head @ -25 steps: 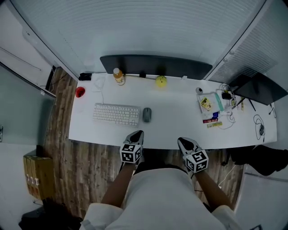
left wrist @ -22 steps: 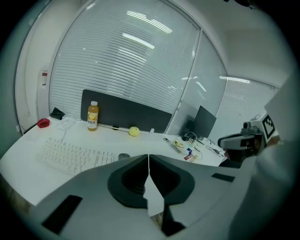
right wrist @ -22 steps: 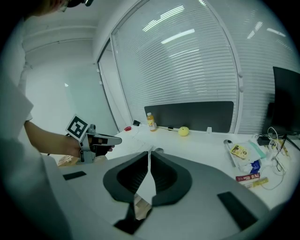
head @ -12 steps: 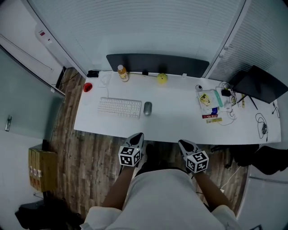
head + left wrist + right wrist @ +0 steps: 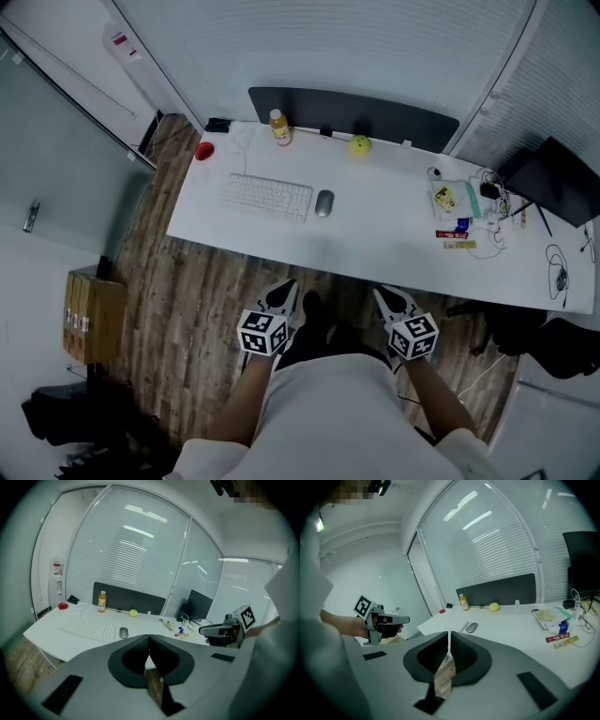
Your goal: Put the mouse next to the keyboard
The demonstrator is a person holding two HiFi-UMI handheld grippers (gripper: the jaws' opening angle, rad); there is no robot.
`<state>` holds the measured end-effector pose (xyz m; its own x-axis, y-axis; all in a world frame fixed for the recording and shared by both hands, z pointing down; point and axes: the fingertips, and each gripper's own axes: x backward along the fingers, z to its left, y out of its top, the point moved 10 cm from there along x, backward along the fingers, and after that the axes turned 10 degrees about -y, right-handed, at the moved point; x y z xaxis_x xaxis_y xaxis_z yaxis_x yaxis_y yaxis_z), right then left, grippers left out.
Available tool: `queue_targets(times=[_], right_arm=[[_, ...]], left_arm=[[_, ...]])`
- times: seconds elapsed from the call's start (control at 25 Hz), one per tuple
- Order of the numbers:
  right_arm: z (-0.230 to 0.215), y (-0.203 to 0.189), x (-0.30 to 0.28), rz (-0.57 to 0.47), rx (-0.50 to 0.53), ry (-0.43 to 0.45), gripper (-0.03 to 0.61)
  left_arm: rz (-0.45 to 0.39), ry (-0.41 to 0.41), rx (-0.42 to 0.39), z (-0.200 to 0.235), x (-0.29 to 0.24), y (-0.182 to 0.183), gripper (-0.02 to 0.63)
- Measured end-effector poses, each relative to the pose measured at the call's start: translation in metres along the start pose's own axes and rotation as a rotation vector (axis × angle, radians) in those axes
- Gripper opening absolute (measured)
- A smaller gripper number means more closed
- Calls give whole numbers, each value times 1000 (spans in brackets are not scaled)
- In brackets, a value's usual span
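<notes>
A grey mouse (image 5: 323, 203) lies on the white desk (image 5: 375, 239) just right of the white keyboard (image 5: 267, 197); both also show in the left gripper view, mouse (image 5: 123, 632) and keyboard (image 5: 89, 628). My left gripper (image 5: 281, 297) and right gripper (image 5: 392, 302) hang below the desk's front edge, over the wooden floor, well back from the mouse. Both are shut with nothing between the jaws, left gripper (image 5: 149, 641) and right gripper (image 5: 449, 639).
A dark screen panel (image 5: 352, 112) runs along the desk's back edge, with an orange bottle (image 5: 278, 127) and a yellow ball (image 5: 359, 145) in front. A red cup (image 5: 204, 150) sits far left. Packets and cables (image 5: 464, 211) clutter the right end. A cardboard box (image 5: 89, 314) stands on the floor.
The view has pulled back from the desk, so the desk looks smaller and farther. Both grippers have dropped away from the desk's front edge. The mouse and keyboard have not moved.
</notes>
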<state>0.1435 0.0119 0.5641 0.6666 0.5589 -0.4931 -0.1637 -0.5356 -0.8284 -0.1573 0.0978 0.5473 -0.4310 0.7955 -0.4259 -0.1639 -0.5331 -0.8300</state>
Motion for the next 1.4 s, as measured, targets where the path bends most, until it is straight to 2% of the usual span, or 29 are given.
queue_targets(times=[0.24,0.44,0.8,1.4], right_arm=[[9,18,2,-44,43,12,39],[17,32,-1,-66,-21,13,38],[40,53,-7,-126,9,-24,38],[56,67,-17,-143,20,-60,38]], left_arm=[[-2,6,-86,-5,18,9,18],[-7,-16,-136,0,37,22,18],[-32,-52,-144,30,60,39,18],[-49,-99,-139,51,57,48,18]])
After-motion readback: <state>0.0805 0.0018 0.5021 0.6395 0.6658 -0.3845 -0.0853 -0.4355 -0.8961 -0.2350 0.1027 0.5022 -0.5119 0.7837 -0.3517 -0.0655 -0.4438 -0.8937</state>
